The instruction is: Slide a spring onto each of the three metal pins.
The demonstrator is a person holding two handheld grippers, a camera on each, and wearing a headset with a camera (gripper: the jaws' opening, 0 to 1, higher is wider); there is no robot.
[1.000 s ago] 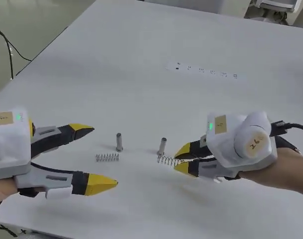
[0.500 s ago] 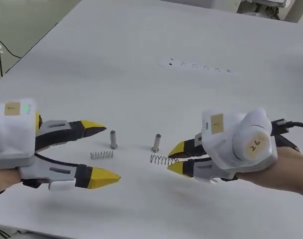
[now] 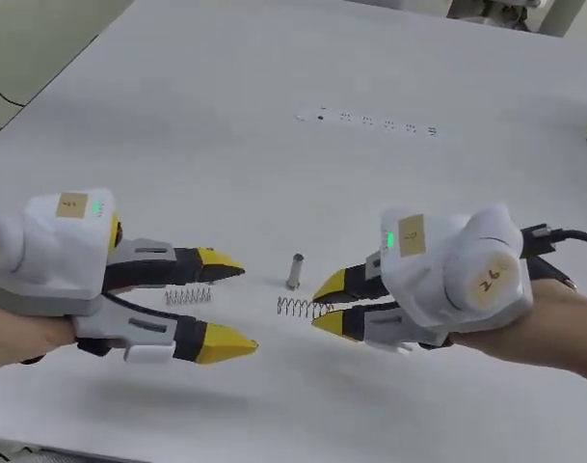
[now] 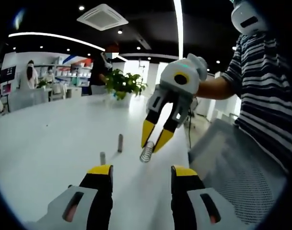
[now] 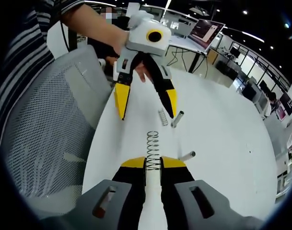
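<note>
On the white table (image 3: 274, 174) a short metal pin (image 3: 295, 271) stands upright. My right gripper (image 3: 327, 304) is shut on one end of a spring (image 3: 295, 307), held level just in front of that pin. A second spring (image 3: 187, 295) lies loose between the spread jaws of my left gripper (image 3: 230, 301), which is open. The left gripper view shows two pins (image 4: 120, 143) (image 4: 102, 158) and the right gripper (image 4: 155, 139) with its spring (image 4: 146, 152). The right gripper view shows the held spring (image 5: 153, 146), both pins (image 5: 177, 119) (image 5: 186, 156) and the loose spring (image 5: 163, 116).
A row of small dark marks (image 3: 375, 123) lies farther back on the table. A grey mesh chair (image 5: 45, 120) stands at the table's near edge, beside the person in a striped shirt (image 4: 261, 86). Other people and a plant (image 4: 122, 84) stand beyond the table.
My left gripper has moved right toward the pins, and its upper jaw now covers the left pin in the head view. The right gripper still holds its spring near the right pin.
</note>
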